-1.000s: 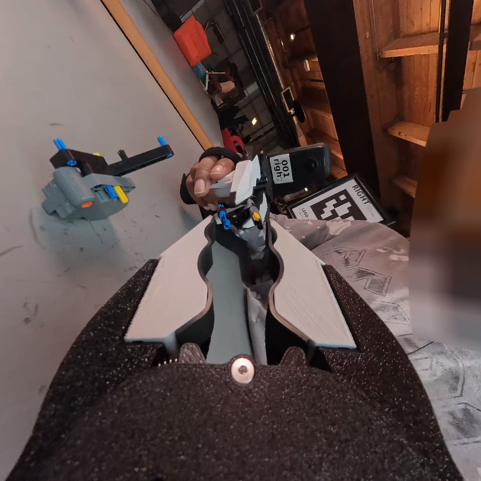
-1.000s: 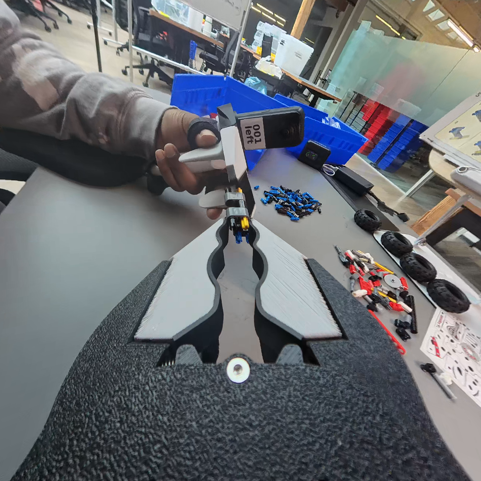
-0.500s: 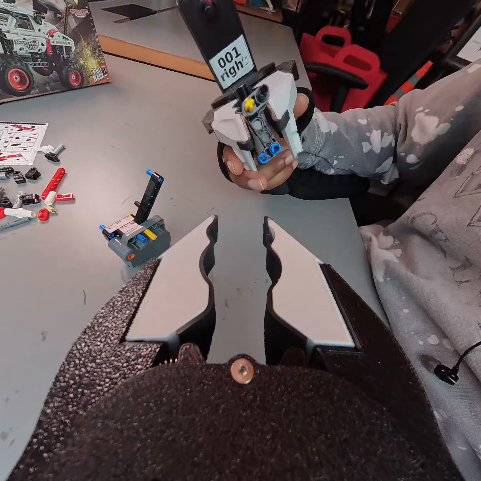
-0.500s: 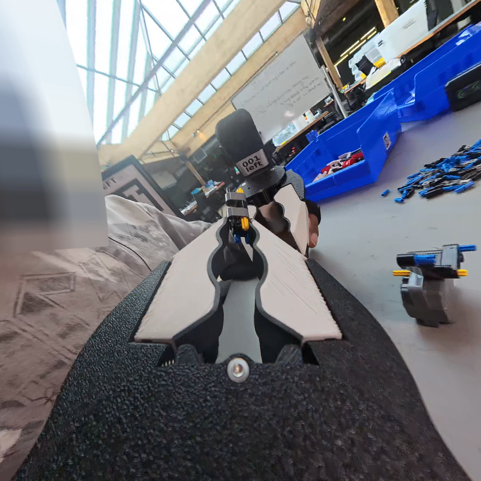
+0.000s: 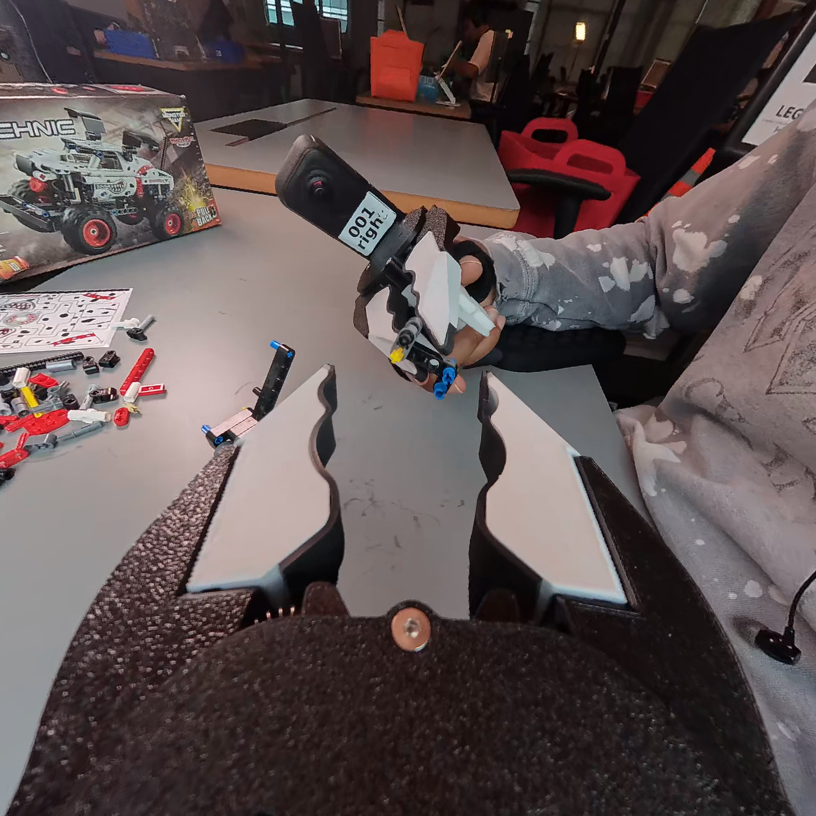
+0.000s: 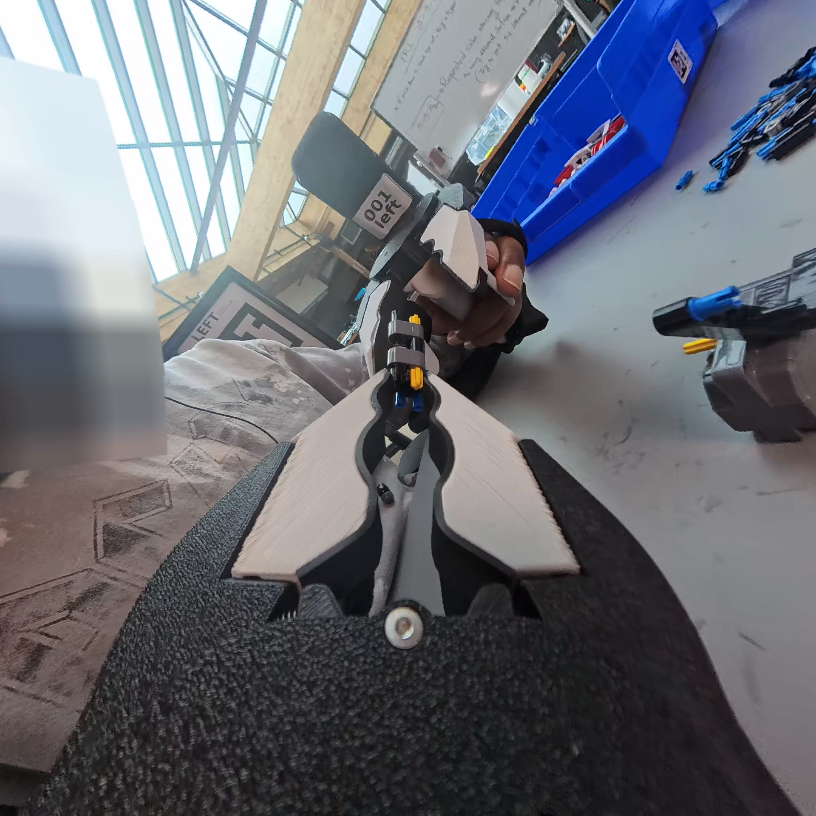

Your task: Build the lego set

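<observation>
Grey right gripper [image 6: 406,388] jaws clamp the lego piece [image 6: 408,353]; left gripper [image 5: 408,375] jaws apart.

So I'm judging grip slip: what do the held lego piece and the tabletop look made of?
Lego piece: hard, smooth, slightly glossy plastic, judging by crisp moulded edges. Tabletop: grey, matte, probably laminate, scuffed with fine dark marks. Right tongs pinch the piece.

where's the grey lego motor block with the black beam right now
The grey motor assembly sits on the grey table, in the left wrist view just beyond the open left gripper's left finger, right of the loose parts pile; it also shows at the right wrist view's right edge.
</observation>
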Tool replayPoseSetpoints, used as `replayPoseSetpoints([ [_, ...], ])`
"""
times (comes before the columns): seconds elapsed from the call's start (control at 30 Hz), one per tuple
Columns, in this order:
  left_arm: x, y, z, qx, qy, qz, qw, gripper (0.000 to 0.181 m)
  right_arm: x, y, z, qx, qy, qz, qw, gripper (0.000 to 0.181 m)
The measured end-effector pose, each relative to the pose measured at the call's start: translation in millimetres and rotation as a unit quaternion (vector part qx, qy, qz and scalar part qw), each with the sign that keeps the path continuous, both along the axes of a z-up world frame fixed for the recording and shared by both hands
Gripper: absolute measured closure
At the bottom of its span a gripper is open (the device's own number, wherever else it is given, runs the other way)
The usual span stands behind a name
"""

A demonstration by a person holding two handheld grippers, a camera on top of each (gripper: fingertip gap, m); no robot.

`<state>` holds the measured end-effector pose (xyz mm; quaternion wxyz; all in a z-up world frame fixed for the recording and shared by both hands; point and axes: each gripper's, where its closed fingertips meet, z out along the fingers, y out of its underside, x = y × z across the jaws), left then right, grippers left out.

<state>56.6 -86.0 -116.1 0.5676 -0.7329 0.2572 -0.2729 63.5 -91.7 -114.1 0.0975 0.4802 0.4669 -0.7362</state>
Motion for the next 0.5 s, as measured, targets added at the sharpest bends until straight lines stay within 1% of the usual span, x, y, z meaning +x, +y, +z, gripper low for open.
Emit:
replayPoseSetpoints([
  [0.07, 3, -1, -4, 0.006, 0.021, -0.003, 1.0, 0.116, 1, -5, -2, -0.002, -0.007, 0.011, 1.0, 0.169],
  [0.13, 6, -2, -6, 0.012, 0.036, -0.006, 0.999, 0.121, 1, -7, -1, -0.012, -0.006, 0.018, 1.0, 0.17],
  [0.2, 8, -3, -8, 0.014, 0.047, -0.009, 0.999, 0.133, 1, -7, 2, -0.022, -0.004, 0.02, 1.0, 0.17],
  [0.27, 11, -5, -9, 0.015, 0.05, -0.019, 0.998, 0.149, 1, -7, 3, -0.031, -0.003, 0.022, 0.999, 0.169],
  [0.33, 10, -5, -9, 0.014, 0.051, -0.017, 0.998, 0.156, 2, -5, 6, -0.045, 0.001, 0.022, 0.999, 0.169],
  [0.4, 6, -2, -9, 0.014, 0.051, -0.005, 0.999, 0.156, 3, -2, 11, -0.06, 0.007, 0.022, 0.998, 0.169],
  [0.5, 1, 0, -5, 0.021, 0.043, 0.007, 0.999, 0.147, 3, 0, 12, -0.07, 0.008, 0.021, 0.997, 0.169],
])
